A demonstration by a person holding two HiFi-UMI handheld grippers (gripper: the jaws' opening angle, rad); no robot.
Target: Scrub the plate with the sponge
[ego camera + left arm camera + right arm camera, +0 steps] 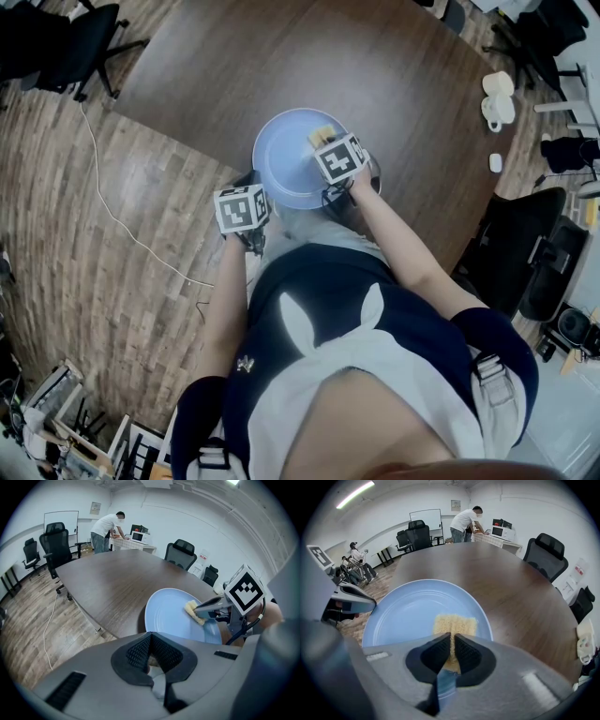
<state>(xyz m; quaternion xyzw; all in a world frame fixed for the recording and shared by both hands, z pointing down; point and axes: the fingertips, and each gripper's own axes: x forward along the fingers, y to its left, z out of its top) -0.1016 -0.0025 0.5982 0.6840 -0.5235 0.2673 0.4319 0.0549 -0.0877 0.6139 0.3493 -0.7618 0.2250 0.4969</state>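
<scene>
A pale blue plate (281, 164) (171, 613) (408, 611) lies on the dark wooden table (309, 56) near its front edge. A yellow sponge (321, 138) (192, 610) (454, 623) rests flat on the plate's right half, and my right gripper (330, 148) (200, 612) (452, 644) is shut on it from above. My left gripper (253, 187) (150, 641) (372, 605) is held upright with its jaws together and nothing between them. Its tips sit at the plate's near-left rim; whether they touch it is unclear.
The table's curved front edge (89, 620) runs just left of the plate, with wood floor and a white cable (112, 216) beyond. White cups (497, 98) stand at the table's far right. Office chairs (180, 555) ring the table; a person (107, 529) stands at a far desk.
</scene>
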